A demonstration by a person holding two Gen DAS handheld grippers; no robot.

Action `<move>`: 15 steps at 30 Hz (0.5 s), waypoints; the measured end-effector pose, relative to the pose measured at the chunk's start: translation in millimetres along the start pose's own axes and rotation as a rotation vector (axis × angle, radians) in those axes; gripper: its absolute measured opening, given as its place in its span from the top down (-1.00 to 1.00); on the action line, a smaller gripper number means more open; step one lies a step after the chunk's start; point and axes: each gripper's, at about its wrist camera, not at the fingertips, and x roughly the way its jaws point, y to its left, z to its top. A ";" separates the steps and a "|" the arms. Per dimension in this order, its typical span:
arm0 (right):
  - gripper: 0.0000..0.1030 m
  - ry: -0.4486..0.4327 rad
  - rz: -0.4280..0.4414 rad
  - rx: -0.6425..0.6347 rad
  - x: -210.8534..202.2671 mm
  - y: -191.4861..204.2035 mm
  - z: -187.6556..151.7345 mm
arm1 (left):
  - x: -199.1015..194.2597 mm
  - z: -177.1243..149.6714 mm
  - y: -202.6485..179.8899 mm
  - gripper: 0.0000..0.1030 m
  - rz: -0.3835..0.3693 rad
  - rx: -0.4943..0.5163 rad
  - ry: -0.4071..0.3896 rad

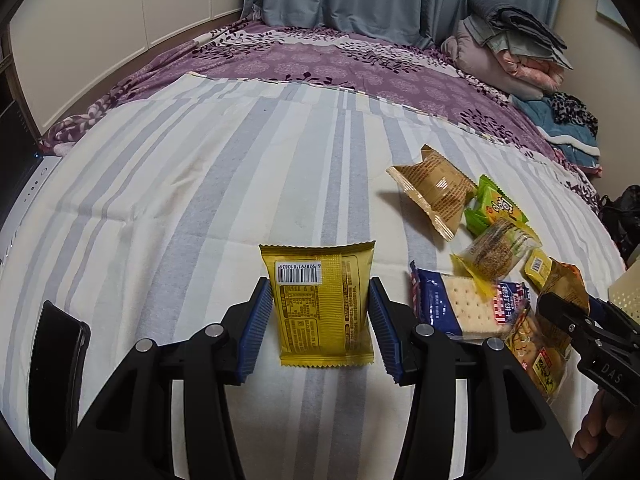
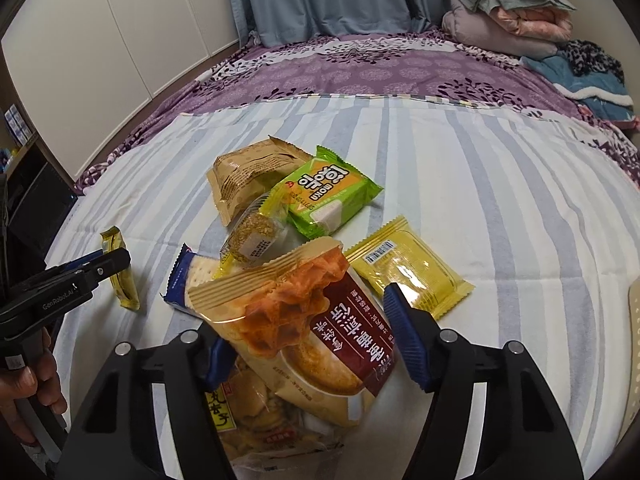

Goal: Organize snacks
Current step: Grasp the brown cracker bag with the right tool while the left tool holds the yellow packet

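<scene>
My left gripper (image 1: 320, 312) has its blue pads on both sides of a yellow snack packet (image 1: 322, 306) with a barcode, which stands upright on the striped sheet; it also shows in the right wrist view (image 2: 122, 276). My right gripper (image 2: 308, 344) is open around a waffle packet (image 2: 304, 320) with a red label, lying on a cracker bag (image 2: 256, 412). Beyond lie a blue soda-cracker packet (image 2: 188, 280), a sesame-ball packet (image 2: 252, 236), a green packet (image 2: 328, 196), a brown packet (image 2: 248, 176) and a flat yellow packet (image 2: 412, 268).
The striped sheet (image 1: 180, 200) covers a bed with a purple floral cover (image 1: 320, 60). Folded bedding (image 1: 516, 48) is piled at the far right. A black phone (image 1: 56, 364) lies at the left. A cream perforated basket edge (image 1: 626, 288) shows at the right.
</scene>
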 end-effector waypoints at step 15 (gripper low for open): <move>0.01 -0.105 -0.015 0.059 -54.7 -18.2 -1.3 | -39.2 4.7 -27.4 0.03 -0.043 0.053 -0.066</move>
